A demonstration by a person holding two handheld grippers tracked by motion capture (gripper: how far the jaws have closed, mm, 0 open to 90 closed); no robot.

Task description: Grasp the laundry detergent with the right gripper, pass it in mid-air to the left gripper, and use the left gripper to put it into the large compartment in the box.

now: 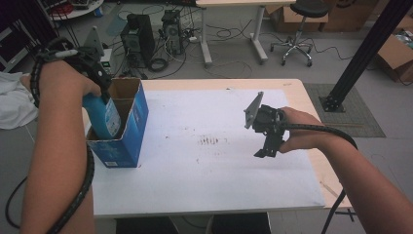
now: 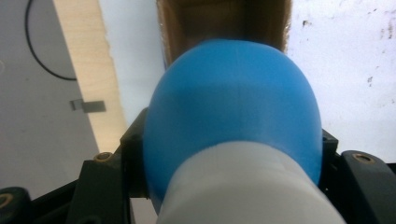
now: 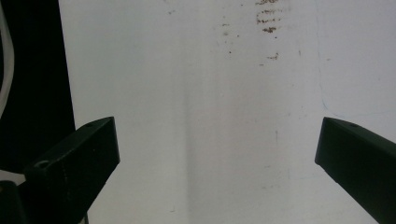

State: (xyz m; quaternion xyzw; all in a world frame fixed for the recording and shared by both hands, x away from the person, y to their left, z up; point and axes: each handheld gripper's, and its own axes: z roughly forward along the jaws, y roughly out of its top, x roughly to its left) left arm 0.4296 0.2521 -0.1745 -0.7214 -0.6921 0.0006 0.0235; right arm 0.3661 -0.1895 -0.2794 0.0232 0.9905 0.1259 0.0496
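My left gripper [image 1: 95,73] is clamped on a blue bottle [image 1: 103,116], its jaws pressed against the bottle's shoulder on either side just above the white cap [image 2: 247,186] (the left gripper view looks straight down the bottle, cap nearest the lens). The bottle hangs upright with its lower part inside an open blue box [image 1: 124,124], whose brown cardboard interior [image 2: 224,23] shows beyond the bottle. Whether the bottle's base touches the box floor I cannot tell. My left hand [image 1: 73,80] grips from above, wrist bent down, the forearm running up the left edge of the high view with the black cable [image 1: 80,195] trailing along it.

My right gripper [image 1: 268,141] is empty, its jaws spread wide and pointing down at the table; in the right gripper view both black jaws stand far apart with bare white surface between them. My right hand [image 1: 297,129] holds it above the middle-right of the table, well apart from the box, forearm coming in from the lower right.

The box stands at the left end of the white sheet [image 1: 219,165] covering the table [image 1: 311,107], near its left edge. A few brown smudges [image 1: 212,142] mark the sheet between box and right gripper.
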